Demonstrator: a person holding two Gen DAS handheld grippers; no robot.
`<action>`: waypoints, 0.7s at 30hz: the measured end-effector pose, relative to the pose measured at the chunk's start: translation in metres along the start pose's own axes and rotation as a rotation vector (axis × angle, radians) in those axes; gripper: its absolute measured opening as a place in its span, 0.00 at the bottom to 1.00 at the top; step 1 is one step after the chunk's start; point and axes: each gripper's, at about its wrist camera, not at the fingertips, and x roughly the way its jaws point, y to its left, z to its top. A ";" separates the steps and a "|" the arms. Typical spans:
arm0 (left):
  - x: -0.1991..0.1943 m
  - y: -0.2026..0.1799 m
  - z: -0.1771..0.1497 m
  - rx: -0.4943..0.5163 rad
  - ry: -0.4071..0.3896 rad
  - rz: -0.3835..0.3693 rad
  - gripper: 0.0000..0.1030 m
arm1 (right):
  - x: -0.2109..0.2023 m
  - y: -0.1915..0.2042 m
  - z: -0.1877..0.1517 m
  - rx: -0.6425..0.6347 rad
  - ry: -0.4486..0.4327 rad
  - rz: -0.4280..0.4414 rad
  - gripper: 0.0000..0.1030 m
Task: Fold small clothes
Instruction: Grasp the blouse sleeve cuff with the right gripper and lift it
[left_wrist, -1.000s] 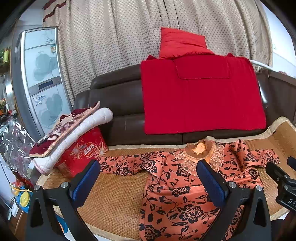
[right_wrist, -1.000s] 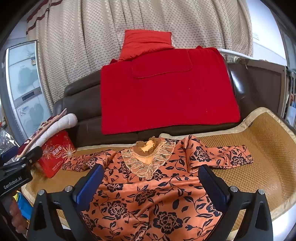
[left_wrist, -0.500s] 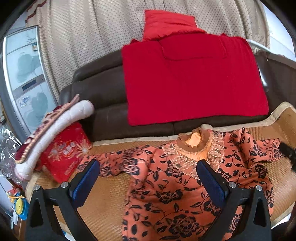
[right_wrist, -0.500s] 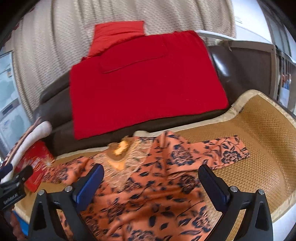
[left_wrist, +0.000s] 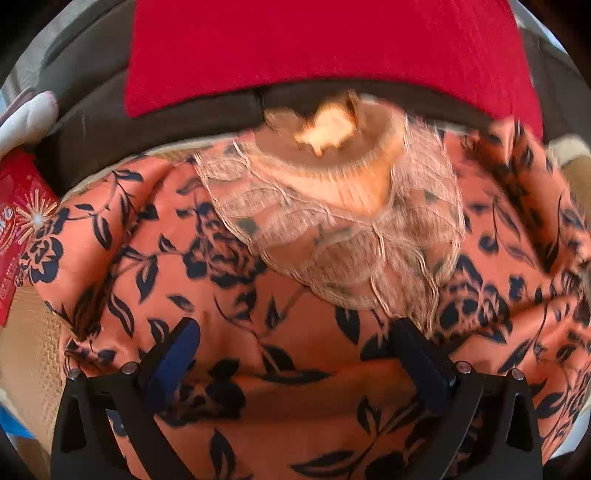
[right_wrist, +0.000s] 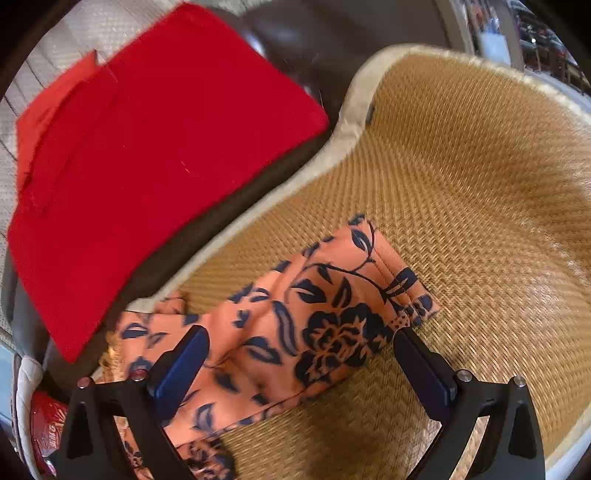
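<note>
both grippers are spread wide with nothing between their blue pads. left gripper (left_wrist: 295, 354) sits low in its frame, right over the chest of the orange floral blouse (left_wrist: 280, 302), whose beige lace collar (left_wrist: 332, 229) and brown ribbed neck fill the centre and upper middle, somewhat blurred. a red blanket (left_wrist: 317, 48) covers the dark brown sofa (left_wrist: 96, 122) across the top, and a red gift box (left_wrist: 18, 229) shows at the left edge. right gripper (right_wrist: 301, 354) hovers above the blouse's sleeve (right_wrist: 325, 295), which lies flat on the woven straw mat (right_wrist: 461, 184) from lower left toward the frame's centre, its cuff end just beside the right finger.
</note>
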 end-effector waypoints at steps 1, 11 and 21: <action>0.003 0.000 0.001 0.006 0.015 -0.011 1.00 | 0.005 0.000 0.003 -0.013 0.001 -0.032 0.99; 0.006 0.010 -0.007 -0.081 0.033 -0.102 1.00 | 0.055 0.053 -0.011 -0.282 -0.002 -0.316 0.68; -0.039 0.046 0.011 -0.115 -0.103 -0.043 1.00 | 0.019 0.075 -0.012 -0.214 -0.083 -0.014 0.07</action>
